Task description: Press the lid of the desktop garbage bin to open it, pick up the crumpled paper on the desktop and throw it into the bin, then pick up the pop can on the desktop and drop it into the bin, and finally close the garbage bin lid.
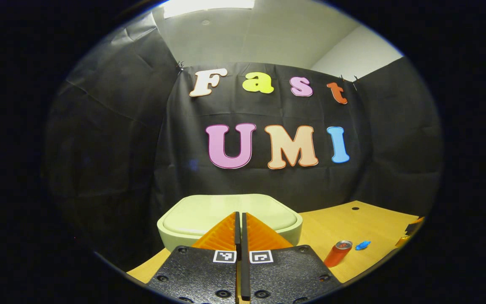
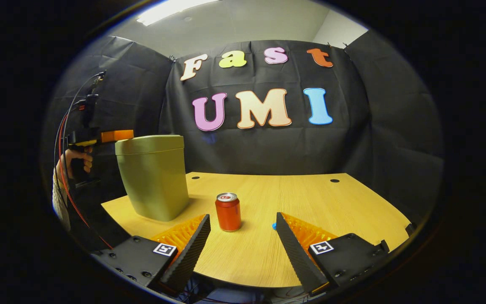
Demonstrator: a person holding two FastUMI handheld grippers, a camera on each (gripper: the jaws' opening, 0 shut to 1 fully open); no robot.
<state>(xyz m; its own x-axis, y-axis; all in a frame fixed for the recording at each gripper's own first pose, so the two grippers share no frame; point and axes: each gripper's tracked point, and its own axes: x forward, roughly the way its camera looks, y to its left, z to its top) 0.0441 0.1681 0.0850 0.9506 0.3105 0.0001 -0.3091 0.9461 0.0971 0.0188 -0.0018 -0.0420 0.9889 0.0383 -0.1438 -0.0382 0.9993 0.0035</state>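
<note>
Left gripper view: left claw (image 1: 240, 219) closed, empty, tips just above the shut lid of the pale green plastic bin (image 1: 192, 219). Red pop can (image 1: 337, 253) and small blue crumpled paper (image 1: 363, 245) lie right on the wooden counter (image 1: 352, 223).

Right gripper view: right claw (image 2: 243, 223) wide open, empty, the can upright between its fingers, untouched; a hand (image 2: 73, 158) holds the left claw at the bin's top.

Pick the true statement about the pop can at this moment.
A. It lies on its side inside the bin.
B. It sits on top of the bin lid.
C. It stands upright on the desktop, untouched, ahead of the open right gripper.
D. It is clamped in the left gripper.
C: the pop can stands upright on the desktop, clear of the right gripper, whose fingers are spread apart.
</note>
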